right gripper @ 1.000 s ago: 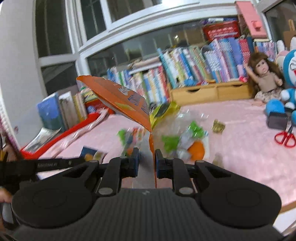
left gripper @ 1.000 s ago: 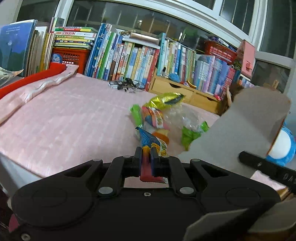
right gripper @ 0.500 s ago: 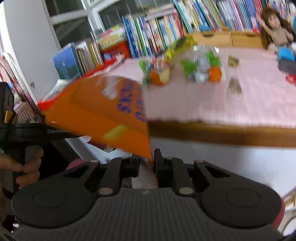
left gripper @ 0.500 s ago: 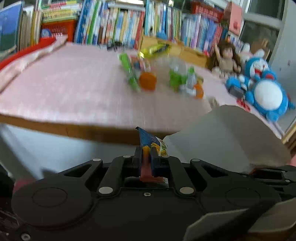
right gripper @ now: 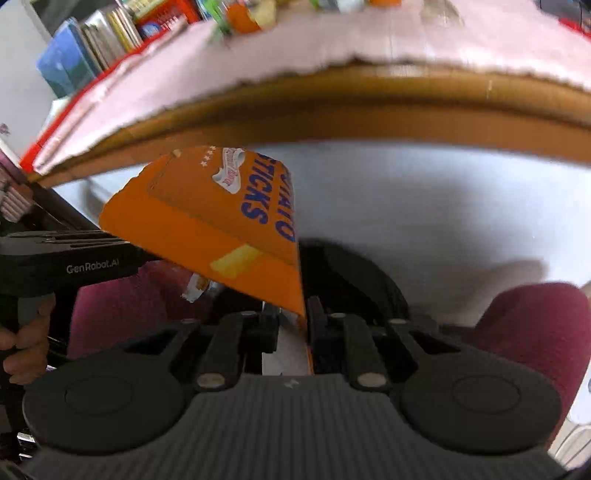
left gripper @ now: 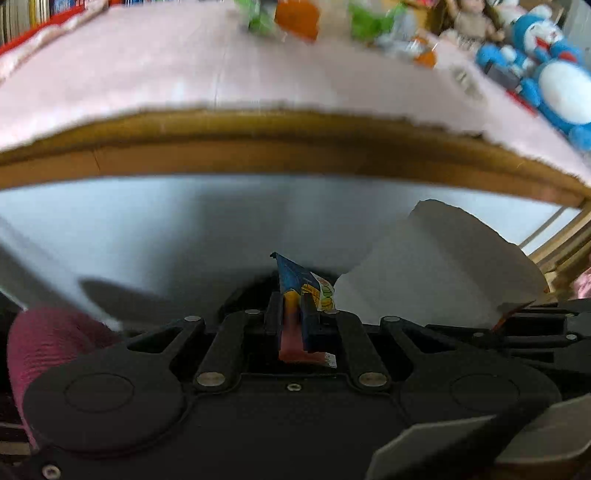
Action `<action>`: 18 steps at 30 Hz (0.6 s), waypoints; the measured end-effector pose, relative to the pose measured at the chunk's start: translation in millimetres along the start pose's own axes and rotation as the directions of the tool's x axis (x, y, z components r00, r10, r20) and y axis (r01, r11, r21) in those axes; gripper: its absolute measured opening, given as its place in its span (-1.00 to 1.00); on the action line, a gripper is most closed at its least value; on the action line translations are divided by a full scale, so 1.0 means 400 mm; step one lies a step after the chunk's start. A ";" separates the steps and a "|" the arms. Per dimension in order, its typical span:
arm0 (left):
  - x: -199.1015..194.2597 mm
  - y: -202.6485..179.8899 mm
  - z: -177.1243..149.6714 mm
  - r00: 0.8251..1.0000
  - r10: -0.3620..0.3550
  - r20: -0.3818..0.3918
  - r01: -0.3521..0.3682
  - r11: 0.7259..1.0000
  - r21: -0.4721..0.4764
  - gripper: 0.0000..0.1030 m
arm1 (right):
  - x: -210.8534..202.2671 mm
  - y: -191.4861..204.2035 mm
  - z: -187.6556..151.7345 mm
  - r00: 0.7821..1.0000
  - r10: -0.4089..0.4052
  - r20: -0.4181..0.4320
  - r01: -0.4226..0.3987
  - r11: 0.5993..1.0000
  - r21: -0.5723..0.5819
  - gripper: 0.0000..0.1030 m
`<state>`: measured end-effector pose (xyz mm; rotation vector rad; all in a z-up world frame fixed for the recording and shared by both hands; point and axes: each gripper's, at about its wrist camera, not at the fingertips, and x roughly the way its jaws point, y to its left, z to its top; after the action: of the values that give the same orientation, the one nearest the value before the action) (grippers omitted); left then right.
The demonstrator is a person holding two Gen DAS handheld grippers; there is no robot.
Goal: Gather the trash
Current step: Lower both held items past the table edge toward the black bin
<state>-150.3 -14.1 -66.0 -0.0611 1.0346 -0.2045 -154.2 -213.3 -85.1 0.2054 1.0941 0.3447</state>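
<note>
Between right fingers [right gripper: 291,325], orange carton [right gripper: 207,214]

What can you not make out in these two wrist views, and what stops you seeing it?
- Bright wrappers on the pink tablecloth, left wrist view: blurred, cut by the top edge.
- Dark round opening below the table, right wrist view: largely hidden by the orange cardboard snack box.
- Small blue printed wrapper, left wrist view: lower part hidden between the hand-held gripper's fingers.
</note>
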 end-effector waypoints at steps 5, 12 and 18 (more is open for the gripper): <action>0.088 0.016 -0.008 0.995 0.003 -0.097 -0.006 1.000 -0.026 -0.81 | 0.076 -0.019 -0.013 0.997 -0.019 -0.081 0.022 0.999 0.033 -0.62; 0.172 0.030 -0.012 0.985 0.030 -0.169 -0.034 0.999 -0.022 -0.80 | 0.134 -0.024 -0.015 0.990 -0.025 -0.138 0.031 0.999 0.043 -0.60; 0.179 0.023 -0.015 0.983 0.034 -0.181 -0.037 0.999 -0.014 -0.72 | 0.143 -0.010 -0.002 0.989 -0.028 -0.143 0.035 0.998 0.046 -0.43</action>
<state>-118.8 -18.8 -131.0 -0.0401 1.2180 -0.1708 -130.5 -195.6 -134.3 0.2083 1.2465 0.3081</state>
